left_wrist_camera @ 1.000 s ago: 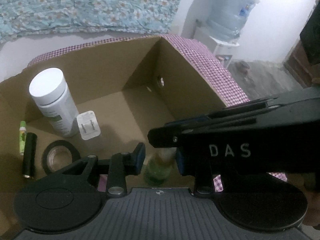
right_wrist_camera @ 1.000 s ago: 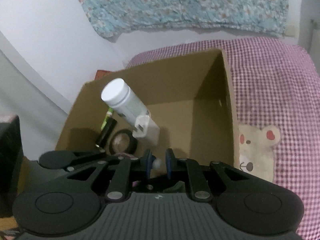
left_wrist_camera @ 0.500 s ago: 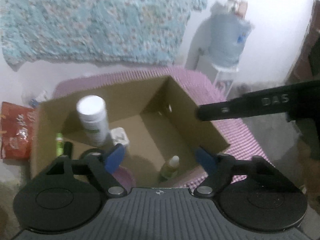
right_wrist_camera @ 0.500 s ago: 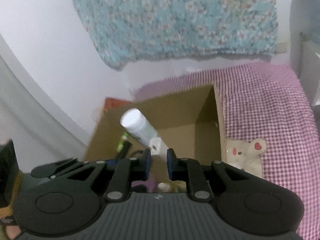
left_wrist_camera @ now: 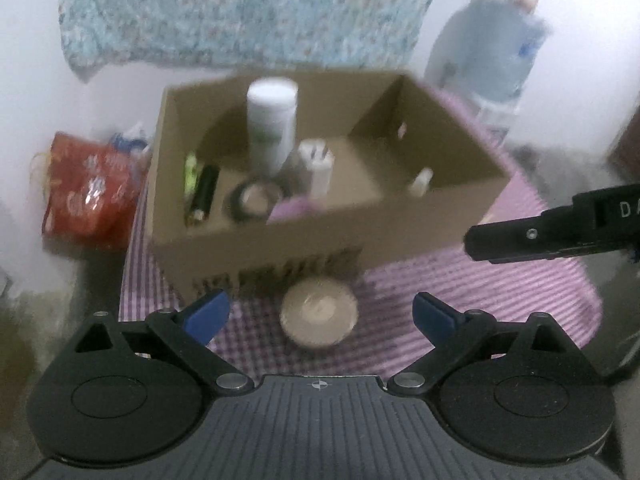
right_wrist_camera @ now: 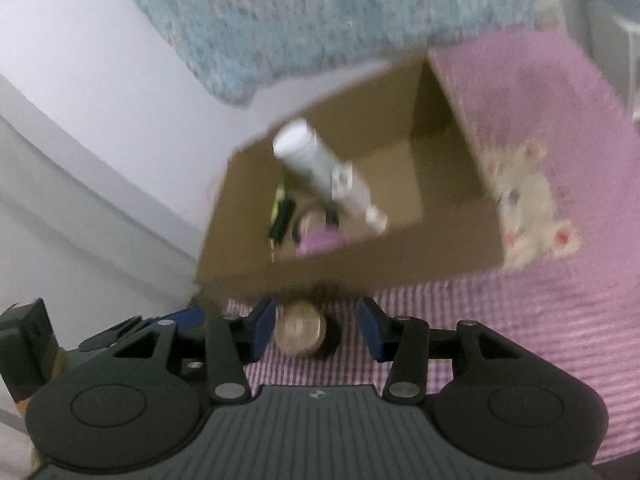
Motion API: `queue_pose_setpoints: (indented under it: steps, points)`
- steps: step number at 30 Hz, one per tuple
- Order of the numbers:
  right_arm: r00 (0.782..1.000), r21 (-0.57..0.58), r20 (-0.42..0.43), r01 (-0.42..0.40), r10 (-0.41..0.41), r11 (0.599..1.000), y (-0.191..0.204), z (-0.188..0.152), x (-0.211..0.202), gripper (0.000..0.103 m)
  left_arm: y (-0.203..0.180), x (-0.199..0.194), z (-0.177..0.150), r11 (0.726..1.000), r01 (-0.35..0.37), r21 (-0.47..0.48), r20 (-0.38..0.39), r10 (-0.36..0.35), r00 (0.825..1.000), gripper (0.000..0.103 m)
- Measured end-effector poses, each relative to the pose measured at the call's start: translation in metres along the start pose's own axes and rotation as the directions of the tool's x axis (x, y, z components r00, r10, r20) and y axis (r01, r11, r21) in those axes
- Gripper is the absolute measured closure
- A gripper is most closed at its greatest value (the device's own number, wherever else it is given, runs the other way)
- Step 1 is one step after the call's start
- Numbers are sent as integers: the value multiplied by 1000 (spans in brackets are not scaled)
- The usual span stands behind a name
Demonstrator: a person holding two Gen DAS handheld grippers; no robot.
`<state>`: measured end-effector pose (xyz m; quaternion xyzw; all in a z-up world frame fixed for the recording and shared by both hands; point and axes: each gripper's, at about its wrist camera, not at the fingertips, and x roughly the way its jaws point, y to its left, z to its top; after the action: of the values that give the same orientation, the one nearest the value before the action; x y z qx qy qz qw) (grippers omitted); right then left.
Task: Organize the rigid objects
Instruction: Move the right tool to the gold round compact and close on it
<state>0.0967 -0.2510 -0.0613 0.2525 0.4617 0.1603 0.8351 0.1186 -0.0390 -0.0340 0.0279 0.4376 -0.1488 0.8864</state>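
An open cardboard box stands on a pink checked cloth. Inside are a tall white bottle, a white charger, a black cylinder, a green tube, a tape roll and a small dropper bottle. A round beige disc lies on the cloth before the box. My left gripper is opening wide over the disc without touching it. My right gripper is opening too, with the disc between its jaws, close to the left finger.
A red bag lies on the floor left of the box. A water jug stands at the back right. A bear figure on the cloth sits right of the box. Patterned fabric hangs on the wall behind.
Both grippers have drawn back out of the box and opened. The small dropper bottle that they were shut on now stands loose in the box. The round disc has come into view.
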Motion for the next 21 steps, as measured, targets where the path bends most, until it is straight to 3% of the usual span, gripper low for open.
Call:
queue_pose_setpoints:
  steps: [3, 8, 12, 17, 19, 21]
  points:
    - [998, 6, -58, 11, -11, 1000, -1, -2, 35, 55, 2, 23, -9, 999, -49, 22, -44, 50, 998, 5]
    - [993, 5, -120, 11, -10, 1000, 0, -6, 80, 57, 7, 46, -20, 998, -41, 45, -81, 45, 996, 11]
    - [988, -3, -157, -4, 4, 1000, 3, -7, 102, 59, 8, 54, -26, 998, -24, 65, -102, 31, 994, 27]
    - [982, -4, -187, -20, 19, 1000, 3, -9, 120, 61, 14, 62, -30, 999, 24, 22, -121, -22, 992, 37]
    - [981, 11, -190, -36, 37, 999, 2, -9, 124, 63, 14, 63, -31, 999, 45, 8, -118, -44, 992, 46]
    - [981, 14, -188, -40, 42, 999, 2, -9, 126, 63, 12, 63, -32, 999, 41, 7, -109, -40, 993, 47]
